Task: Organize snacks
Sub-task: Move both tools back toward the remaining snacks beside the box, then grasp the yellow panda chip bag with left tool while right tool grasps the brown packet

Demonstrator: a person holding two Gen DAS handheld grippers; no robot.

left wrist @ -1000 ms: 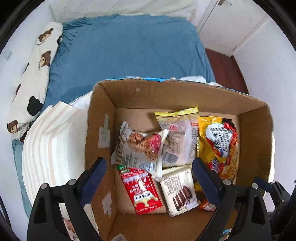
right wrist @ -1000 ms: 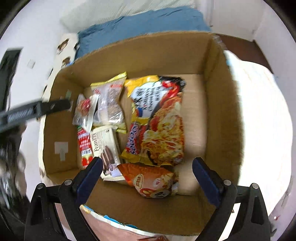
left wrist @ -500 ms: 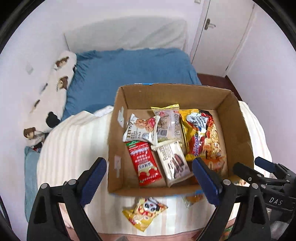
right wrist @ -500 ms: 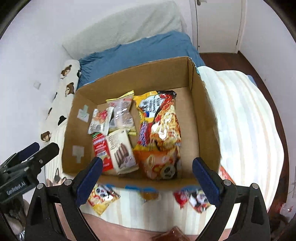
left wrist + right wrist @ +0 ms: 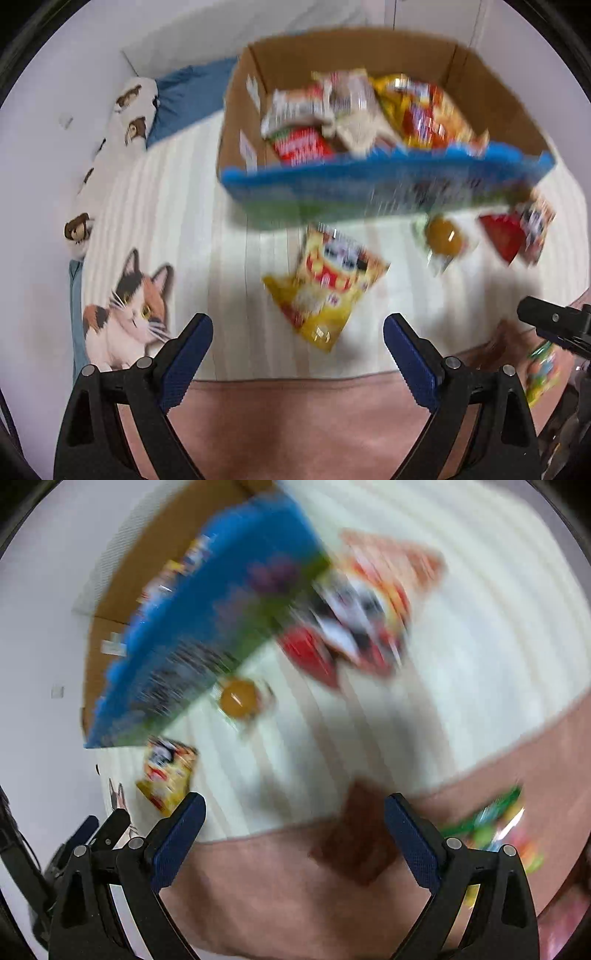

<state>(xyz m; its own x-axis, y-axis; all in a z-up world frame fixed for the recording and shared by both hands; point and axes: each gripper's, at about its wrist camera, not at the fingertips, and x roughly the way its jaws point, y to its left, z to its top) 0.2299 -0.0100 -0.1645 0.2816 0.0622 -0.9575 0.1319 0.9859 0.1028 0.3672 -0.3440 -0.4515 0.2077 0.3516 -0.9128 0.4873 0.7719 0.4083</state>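
Observation:
A cardboard box point(image 5: 502, 92) with a blue printed front point(image 5: 369, 184) holds several snack packets and stands on a striped blanket. Loose in front of it lie a yellow packet point(image 5: 325, 284), a small orange-yellow packet point(image 5: 443, 240) and a red packet point(image 5: 517, 236). My left gripper point(image 5: 297, 354) is open and empty, just short of the yellow packet. My right gripper point(image 5: 295, 830) is open and empty above a dark brown packet point(image 5: 358, 842); that view is blurred. The box front point(image 5: 207, 627), red packet point(image 5: 354, 616) and yellow packet point(image 5: 168, 775) show there too.
A green packet point(image 5: 491, 823) lies on the pink bedding point(image 5: 258, 878) at the right. A cat picture point(image 5: 125, 306) is on the blanket's left. A bear-print pillow point(image 5: 129, 107) and blue sheet point(image 5: 184, 99) lie behind. The right gripper's body point(image 5: 554, 325) shows at the right edge.
Both grippers have pulled back and tilted down from the box to the loose packets in front of it. Both stay open and empty.

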